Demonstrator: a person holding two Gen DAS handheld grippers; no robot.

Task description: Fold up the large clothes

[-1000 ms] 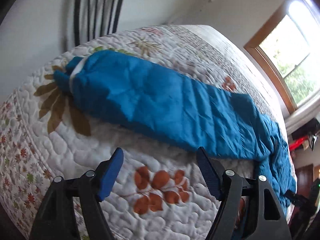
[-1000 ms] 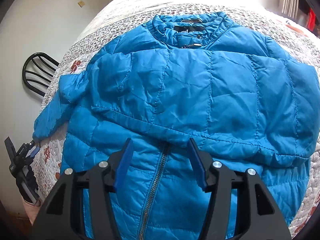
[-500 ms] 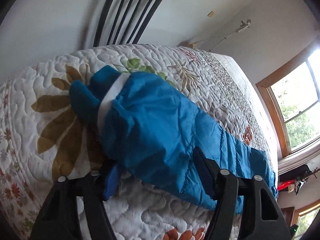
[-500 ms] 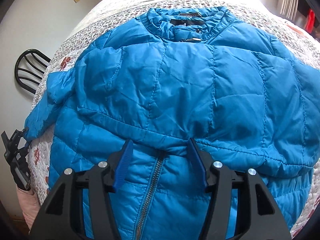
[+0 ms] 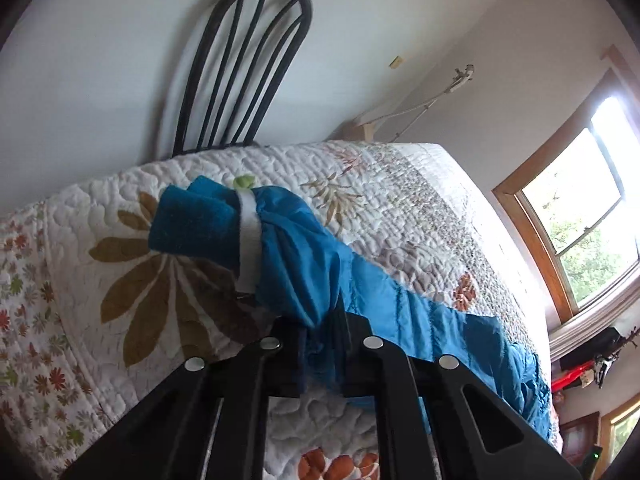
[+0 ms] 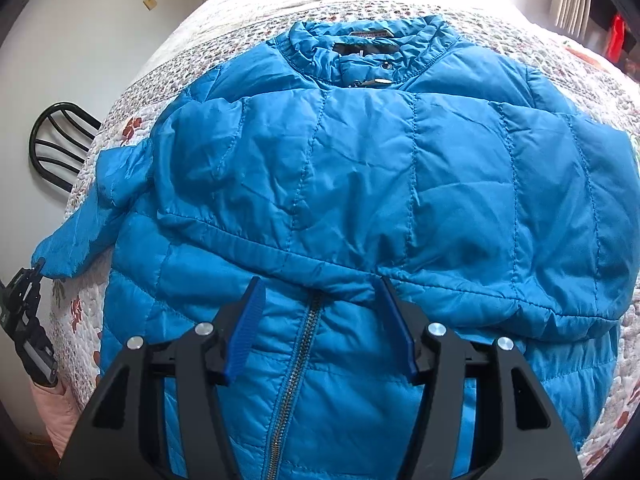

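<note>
The blue jacket (image 6: 360, 184) is lying front-up on the quilted bed (image 5: 400, 208), collar toward the far end, with one sleeve already lying folded across its chest. The left gripper (image 5: 322, 320), which a second ago was hovering wide open short of the other sleeve (image 5: 304, 256), is now clamping shut on a bunch of fabric just behind the sleeve's cuff (image 5: 192, 224), on the jacket's chair (image 5: 240, 64) side. That probably means this sleeve is about to be drawn over the chest. The right gripper (image 6: 320, 320) is still hanging open and empty above the jacket's zipper (image 6: 296, 364), gripping nothing
</note>
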